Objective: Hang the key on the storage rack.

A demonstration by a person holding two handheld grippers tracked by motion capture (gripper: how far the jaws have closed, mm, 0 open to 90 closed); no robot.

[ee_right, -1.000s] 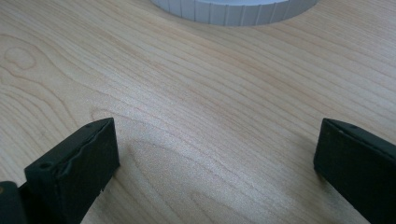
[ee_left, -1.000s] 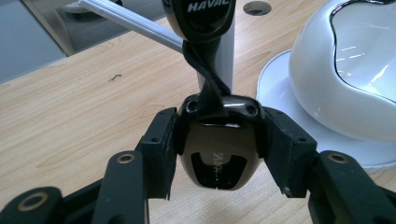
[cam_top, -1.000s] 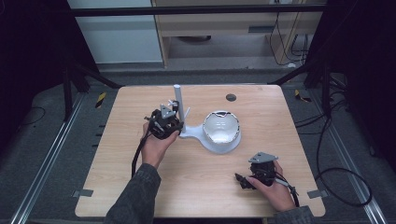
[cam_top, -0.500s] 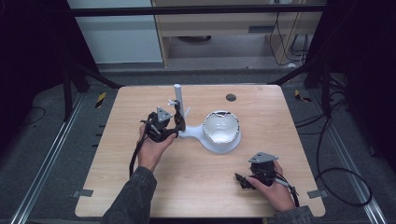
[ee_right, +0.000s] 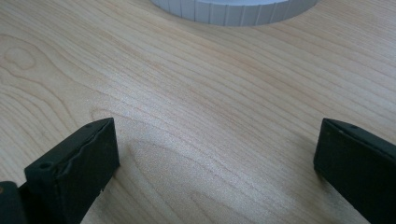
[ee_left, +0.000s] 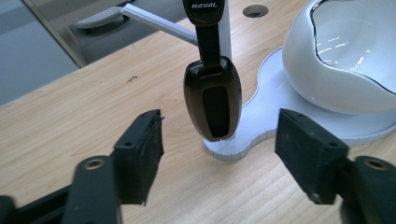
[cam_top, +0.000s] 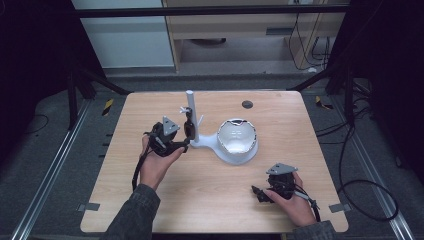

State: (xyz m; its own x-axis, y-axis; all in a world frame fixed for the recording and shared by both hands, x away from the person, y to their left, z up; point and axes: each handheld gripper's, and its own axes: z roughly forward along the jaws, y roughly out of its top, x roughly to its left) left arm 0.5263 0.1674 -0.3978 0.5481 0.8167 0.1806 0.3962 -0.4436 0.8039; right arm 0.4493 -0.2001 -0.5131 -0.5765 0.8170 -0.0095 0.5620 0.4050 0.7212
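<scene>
Your pale wood-grain desk (cam_top: 150, 200) carries a white plastic stand (cam_top: 227, 147), and everything is placed from that stand. It has a flat, ribbed-edged base, a glossy egg-shaped bowl (ee_left: 345, 60) on one lobe and a slim upright post (cam_top: 191, 117) on the other. From a peg on the post hangs the glossy dark-brown oval car key fob (ee_left: 212, 100), on a black strap printed HAVAL, its lower tip just above the base's edge.

Your left gripper (ee_left: 219, 158) sits just beside the post side of the stand, its matte black jaws spread wide with the fob between and a little beyond them, touching neither. The step in hand looks like taking the fob. The shell is smooth and curved, so it may slip. Advance until the pads flank its broad middle, not the tapering tip, and close squarely on the two flat faces. It hangs free and may swing, so close slowly. Then lift so the strap clears the peg rather than pulling outward against the light stand.

Your right gripper (cam_top: 270, 192) rests on the desk well in front of the stand's bowl side, jaws released and holding nothing over bare wood.
</scene>
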